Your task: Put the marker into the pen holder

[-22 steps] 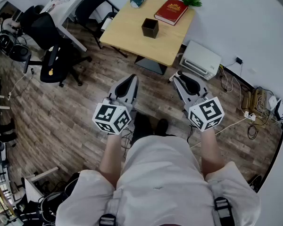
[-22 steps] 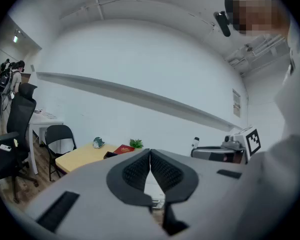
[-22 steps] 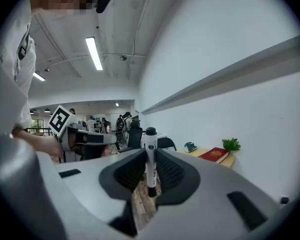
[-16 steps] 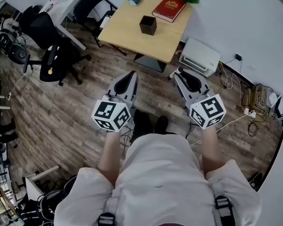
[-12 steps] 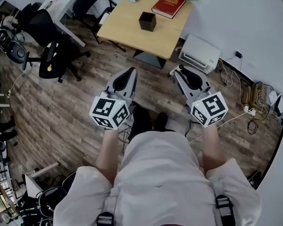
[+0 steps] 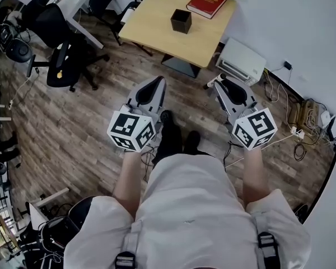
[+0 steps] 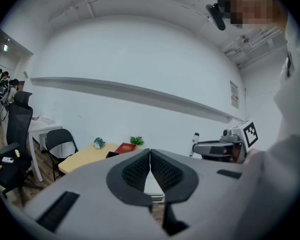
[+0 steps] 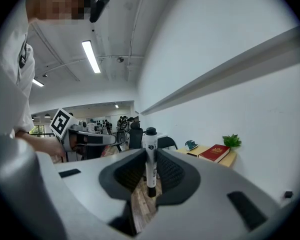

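Marker (image 8: 150, 156) still clamped upright, right claw (image 6: 223, 84); foot (image 6: 166, 117) stepped forward.

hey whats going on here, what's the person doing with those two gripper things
A person stands on a wood floor with a gripper in each hand. The right gripper is shut on a marker, held upright between its jaws. The left gripper is shut with nothing in it. The pen holder, a dark square cup, sits on the wooden table ahead, near a red book. The marker is not yet in it, and the person is some way from the table.
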`<state>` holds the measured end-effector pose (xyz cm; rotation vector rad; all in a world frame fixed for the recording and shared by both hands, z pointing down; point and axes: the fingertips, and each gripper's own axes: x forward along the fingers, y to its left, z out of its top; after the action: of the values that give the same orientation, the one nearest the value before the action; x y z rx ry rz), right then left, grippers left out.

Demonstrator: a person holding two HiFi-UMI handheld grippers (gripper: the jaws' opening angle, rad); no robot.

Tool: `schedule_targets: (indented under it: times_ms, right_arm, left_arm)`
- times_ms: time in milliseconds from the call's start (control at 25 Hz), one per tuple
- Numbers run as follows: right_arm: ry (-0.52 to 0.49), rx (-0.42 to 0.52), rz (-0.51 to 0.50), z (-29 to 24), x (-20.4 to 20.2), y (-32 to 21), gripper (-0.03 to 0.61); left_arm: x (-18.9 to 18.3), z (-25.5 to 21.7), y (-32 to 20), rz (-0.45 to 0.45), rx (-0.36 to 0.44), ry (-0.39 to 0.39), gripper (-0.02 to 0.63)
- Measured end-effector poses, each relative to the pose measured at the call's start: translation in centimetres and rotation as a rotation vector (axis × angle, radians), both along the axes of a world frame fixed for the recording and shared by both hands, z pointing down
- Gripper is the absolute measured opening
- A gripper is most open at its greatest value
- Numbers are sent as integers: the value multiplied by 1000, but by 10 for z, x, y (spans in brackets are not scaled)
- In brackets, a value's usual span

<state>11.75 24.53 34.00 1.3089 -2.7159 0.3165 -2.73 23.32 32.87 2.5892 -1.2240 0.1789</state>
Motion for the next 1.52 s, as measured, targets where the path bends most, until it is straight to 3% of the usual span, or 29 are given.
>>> schedule_targets:
  times_ms: [840,1520]
  right_arm:
    - [9,-18,62,-9,-51,-128,66]
    - [29,-21,163,-11,-103,-206,66]
  left_arm:
    - [-39,1,-132,73,-17,52,8]
    - [-83,8,-212,204,-44,55,8]
